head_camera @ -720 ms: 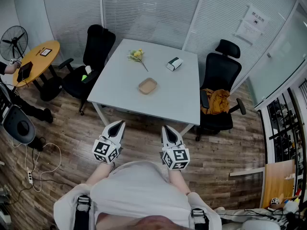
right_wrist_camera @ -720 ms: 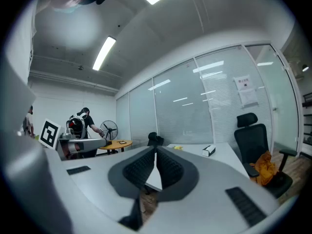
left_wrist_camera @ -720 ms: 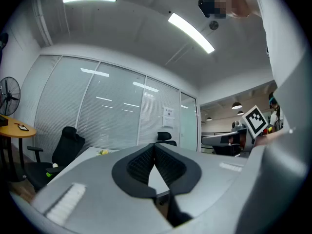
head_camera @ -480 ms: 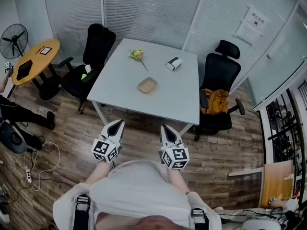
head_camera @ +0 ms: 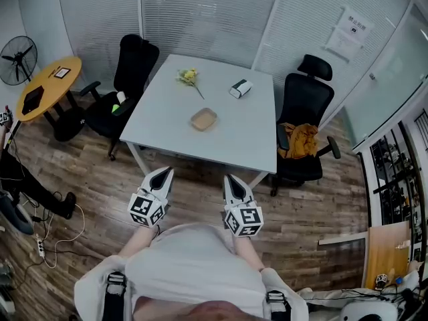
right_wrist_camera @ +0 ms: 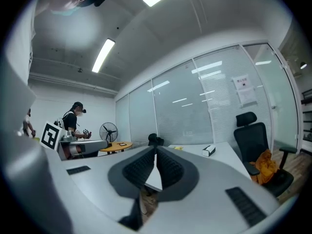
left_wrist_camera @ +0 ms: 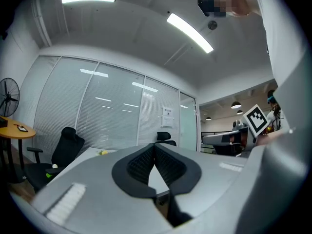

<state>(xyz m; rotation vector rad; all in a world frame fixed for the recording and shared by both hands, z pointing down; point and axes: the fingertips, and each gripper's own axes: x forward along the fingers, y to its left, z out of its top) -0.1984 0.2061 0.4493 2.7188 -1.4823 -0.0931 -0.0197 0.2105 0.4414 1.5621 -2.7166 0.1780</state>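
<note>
1. Left gripper (head_camera: 162, 174): jaws pressed together, empty; held low above the brown wood-plank floor (head_camera: 194, 199).
2. Right gripper (head_camera: 231, 179): jaws likewise closed on nothing; just beside the left gripper and level with it.
3. Ahead of both grippers, well apart: white square bench (head_camera: 241, 136) bearing a shallow tan oblong dish (head_camera: 204, 119), nearest; beyond it a yellow flower sprig (head_camera: 190, 77) ahead-left and a small white-and-dark box (head_camera: 239, 88) ahead-right.
4. Stage, as judged: stand-off, before any reach. For contact with the dish: forward travel, then parted jaws.
</note>
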